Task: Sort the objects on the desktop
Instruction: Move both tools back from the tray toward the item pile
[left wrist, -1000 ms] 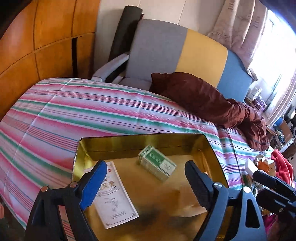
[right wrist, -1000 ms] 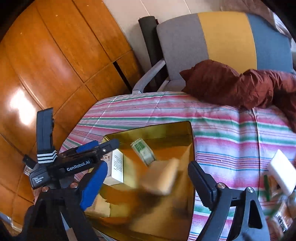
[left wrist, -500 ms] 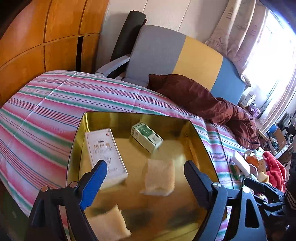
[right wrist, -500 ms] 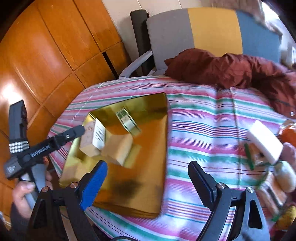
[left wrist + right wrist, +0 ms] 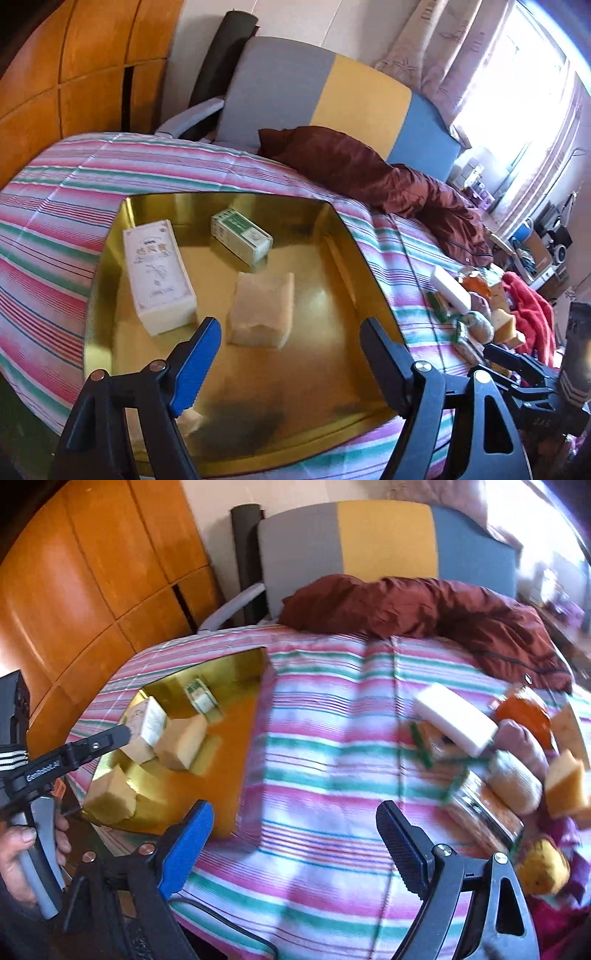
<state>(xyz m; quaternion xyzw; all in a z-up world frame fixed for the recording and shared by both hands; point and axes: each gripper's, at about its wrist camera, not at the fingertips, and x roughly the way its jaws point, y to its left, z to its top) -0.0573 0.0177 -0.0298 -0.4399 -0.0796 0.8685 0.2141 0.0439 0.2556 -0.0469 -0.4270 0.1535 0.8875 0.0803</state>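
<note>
Right wrist view: our right gripper hangs spread and empty beside the tray. Left gripper, jaws just narrowing, grips nothing. Reaching into the pile at the cloth's right edge, we could knock the jar off.

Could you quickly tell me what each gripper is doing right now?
Left gripper: open, empty, jaws just closing somewhat, over the gold tray.
Right gripper: open, empty.

Probably a home: armchair, curtains (cluttered corner), striped cloth.
</note>
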